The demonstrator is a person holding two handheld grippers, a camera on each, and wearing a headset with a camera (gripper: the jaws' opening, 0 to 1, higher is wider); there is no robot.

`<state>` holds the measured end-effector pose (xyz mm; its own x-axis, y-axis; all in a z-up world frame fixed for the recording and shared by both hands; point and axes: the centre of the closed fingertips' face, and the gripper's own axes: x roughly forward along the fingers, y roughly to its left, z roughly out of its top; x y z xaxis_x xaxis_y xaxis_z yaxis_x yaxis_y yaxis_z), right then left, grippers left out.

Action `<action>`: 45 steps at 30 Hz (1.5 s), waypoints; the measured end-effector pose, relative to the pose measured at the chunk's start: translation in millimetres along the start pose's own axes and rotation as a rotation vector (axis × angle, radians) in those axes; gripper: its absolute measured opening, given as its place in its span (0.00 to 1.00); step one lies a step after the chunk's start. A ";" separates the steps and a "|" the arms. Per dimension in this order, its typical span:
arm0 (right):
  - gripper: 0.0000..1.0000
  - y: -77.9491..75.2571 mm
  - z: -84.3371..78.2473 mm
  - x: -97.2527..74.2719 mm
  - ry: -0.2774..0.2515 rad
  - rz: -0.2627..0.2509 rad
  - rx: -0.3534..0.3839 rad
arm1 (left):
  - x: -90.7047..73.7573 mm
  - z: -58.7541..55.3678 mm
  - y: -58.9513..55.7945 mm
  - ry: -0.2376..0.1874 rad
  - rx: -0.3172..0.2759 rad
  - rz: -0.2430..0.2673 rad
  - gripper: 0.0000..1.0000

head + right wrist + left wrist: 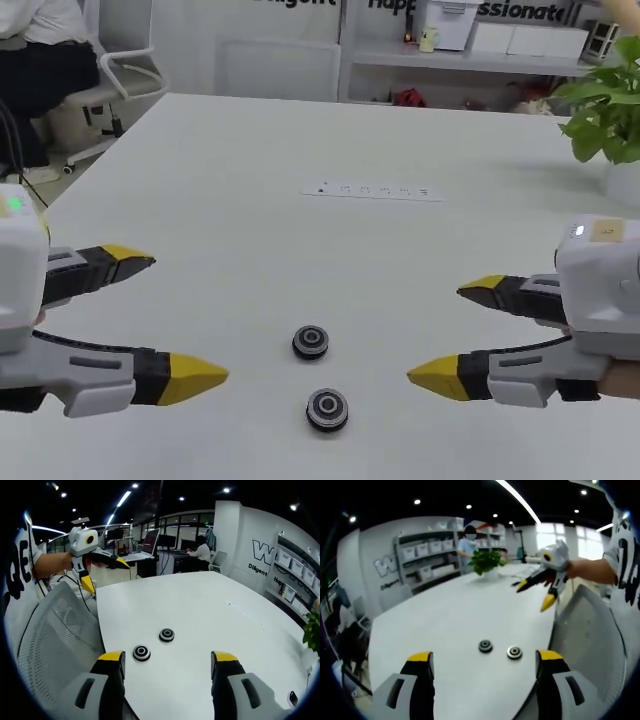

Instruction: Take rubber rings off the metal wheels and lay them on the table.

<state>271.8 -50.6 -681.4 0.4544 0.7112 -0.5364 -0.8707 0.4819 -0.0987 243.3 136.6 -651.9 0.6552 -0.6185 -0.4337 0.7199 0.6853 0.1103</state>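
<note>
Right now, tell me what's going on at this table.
A person holds a gripper in each hand over a white table. The left gripper and the right gripper are both open and hold nothing. Between them two small metal wheels lie flat on the table, the far wheel and the near wheel, apart from each other and untouched. Both have dark outer rims, so the rubber seems not yet taken off.

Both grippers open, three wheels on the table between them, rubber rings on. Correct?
Wrong count: two wheels, not three. The head view shows the far wheel and the near wheel on the table, between the left gripper and the right gripper. Both are open; the rest stands.
</note>
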 end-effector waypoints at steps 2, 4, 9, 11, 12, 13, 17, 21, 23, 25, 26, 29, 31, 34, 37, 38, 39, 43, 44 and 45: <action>0.67 0.2 0.5 1.5 0.000 0.004 -0.002 | 1.4 0.8 0.2 -0.003 -0.002 -0.003 0.85; 0.66 0.4 0.7 2.9 0.000 0.008 -0.003 | 3.3 1.6 0.4 -0.006 -0.004 -0.007 0.85; 0.66 -1.0 0.2 7.4 -0.002 0.016 0.000 | 6.9 2.7 0.9 -0.013 -0.011 -0.011 0.86; 0.66 -0.3 0.8 9.1 -0.004 0.020 0.003 | 8.0 2.6 0.3 -0.017 -0.016 -0.016 0.86; 0.66 0.0 0.7 10.2 -0.003 0.022 0.003 | 8.6 2.3 0.3 -0.017 -0.019 -0.017 0.86; 0.66 0.2 0.4 11.0 -0.002 0.022 0.003 | 9.1 1.9 0.9 -0.017 -0.022 -0.015 0.86; 0.65 1.5 -1.0 15.1 0.001 0.032 0.007 | 11.3 1.1 2.5 -0.021 -0.033 -0.019 0.85; 0.65 3.0 -0.7 18.1 -0.005 0.047 0.009 | 14.9 -0.9 3.1 -0.013 -0.022 -0.022 0.85; 0.64 3.2 -0.7 20.0 -0.008 0.052 0.010 | 17.9 -2.4 2.4 -0.009 -0.018 -0.027 0.85; 0.64 2.2 -1.6 22.3 -0.009 0.052 0.008 | 21.6 -4.7 0.9 -0.002 -0.011 -0.035 0.85; 0.64 1.6 -2.5 23.2 -0.008 0.053 0.008 | 23.3 -5.9 0.3 0.001 -0.007 -0.038 0.85; 0.64 -0.4 -6.5 26.9 -0.006 0.058 0.009 | 29.4 -9.0 -2.7 0.010 -0.009 -0.055 0.85; 0.63 -0.8 -8.9 28.6 -0.001 0.062 0.009 | 32.3 -9.3 -4.0 0.012 -0.005 -0.062 0.85; 0.63 -0.6 -11.3 30.9 0.002 0.072 0.006 | 37.1 -10.4 -4.8 0.020 0.014 -0.071 0.85; 0.64 1.6 -12.2 33.2 0.001 0.089 -0.002 | 41.0 -11.6 -5.7 0.022 0.014 -0.082 0.84; 0.64 2.1 -12.7 34.2 0.003 0.093 -0.009 | 42.1 -12.1 -6.4 0.024 0.014 -0.086 0.84; 0.63 1.9 -13.3 35.3 0.007 0.093 -0.025 | 43.7 -12.7 -7.2 0.026 0.016 -0.090 0.84; 0.63 1.6 -17.4 39.8 0.024 0.105 -0.048 | 48.4 -15.5 -9.6 0.032 0.015 -0.110 0.84; 0.63 1.2 -18.7 40.6 0.028 0.108 -0.052 | 49.2 -15.8 -10.1 0.032 0.014 -0.114 0.83; 0.63 1.4 -20.6 41.9 0.034 0.114 -0.059 | 50.3 -16.1 -10.8 0.033 0.013 -0.120 0.83</action>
<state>285.8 -30.8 -721.3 0.3462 0.7410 -0.5754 -0.9263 0.3672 -0.0844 264.8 104.3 -689.3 0.5566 -0.6828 -0.4733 0.7957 0.6019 0.0676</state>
